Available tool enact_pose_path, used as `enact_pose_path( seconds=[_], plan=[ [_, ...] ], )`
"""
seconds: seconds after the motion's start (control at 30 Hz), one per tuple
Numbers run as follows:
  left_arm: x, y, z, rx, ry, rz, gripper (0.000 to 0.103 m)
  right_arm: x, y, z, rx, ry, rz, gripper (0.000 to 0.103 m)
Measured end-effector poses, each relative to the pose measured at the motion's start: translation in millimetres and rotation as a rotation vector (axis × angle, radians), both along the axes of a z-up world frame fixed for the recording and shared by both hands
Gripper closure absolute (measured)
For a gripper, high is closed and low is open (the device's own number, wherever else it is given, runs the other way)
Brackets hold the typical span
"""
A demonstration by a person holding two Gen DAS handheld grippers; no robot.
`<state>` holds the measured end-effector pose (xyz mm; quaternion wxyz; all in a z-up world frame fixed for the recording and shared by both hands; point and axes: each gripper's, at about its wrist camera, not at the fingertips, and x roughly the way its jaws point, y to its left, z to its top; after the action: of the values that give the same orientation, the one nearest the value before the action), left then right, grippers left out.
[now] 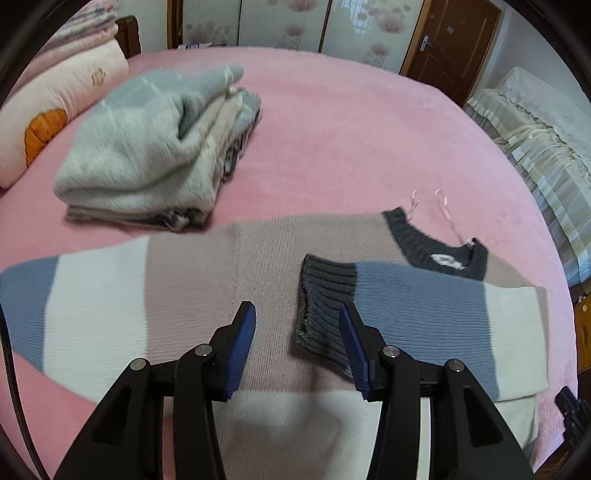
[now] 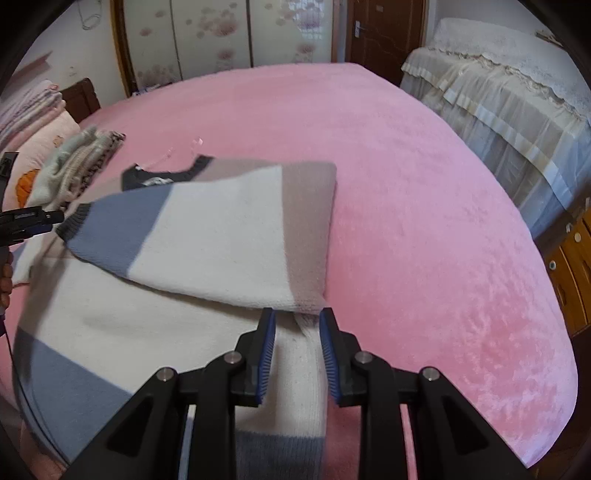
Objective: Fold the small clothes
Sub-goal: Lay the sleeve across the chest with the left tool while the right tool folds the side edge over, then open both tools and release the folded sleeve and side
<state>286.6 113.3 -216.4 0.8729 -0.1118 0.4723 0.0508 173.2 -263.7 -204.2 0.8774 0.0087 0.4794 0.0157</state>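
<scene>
- One striped sweater (image 1: 192, 295) spread flat on the pink bed (image 1: 351, 129), near edge, bands of blue, white and mauve, dark grey collar (image 1: 439, 251) toward the far right.
- One sleeve (image 1: 424, 306) folded across the body from the right, its dark ribbed cuff (image 1: 321, 314) lying mid-chest; other sleeve stretched out to the left.
- One stack of folded clothes (image 1: 147, 155) at far left on the bed, well apart from the sweater, pale grey fleece on top.
- One pillow (image 1: 55, 107) with an orange motif left of the stack; striped bedding piled behind it.
- Two clear loops (image 1: 443, 206) lying just beyond the collar.
- One cloth-draped piece of furniture (image 2: 498, 92) to the right of the bed; one brown door (image 2: 384, 33) at the far wall.
- Left gripper (image 1: 297, 325) low over the sweater's chest, pointing forward along it, jaws spread wide, holding nothing; right finger beside the cuff, contact unclear.
- Right gripper (image 2: 297, 325) at the sweater's right side, angled down, jaws narrowly apart astride a raised white ridge of fabric just below the folded sleeve's edge; fabric between the pads, not visibly pinched.
- Left gripper also seen at the far left edge of the right wrist view, near the cuff.
</scene>
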Motion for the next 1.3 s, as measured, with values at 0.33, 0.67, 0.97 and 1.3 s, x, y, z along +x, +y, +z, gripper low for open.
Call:
enact_pose_path(
  seconds=[0.33,0.67,0.97,1.3],
  plan=[
    [20.6,-46.7,9.6,-0.005,-0.036,-0.066,0.054,71.0,31.3,11.5,0.079,-0.014,0.057,0.079],
    [50.4,-43.2,-44.1,0.028,0.062,0.026,0.054,152.2,52.8,-49.5,0.029,0.112,0.059,0.080],
    [54.0,-23.1,-58.6,0.055,0.077,0.038,0.042,158.4,-16.8,-61.8,-0.037,0.116,-0.064,0.103],
    [51.3,-32.3,-53.9,0.110,0.080,0.011,0.041,151.4,-20.5,-62.4,0.002,0.116,-0.091,0.103]
  ],
)
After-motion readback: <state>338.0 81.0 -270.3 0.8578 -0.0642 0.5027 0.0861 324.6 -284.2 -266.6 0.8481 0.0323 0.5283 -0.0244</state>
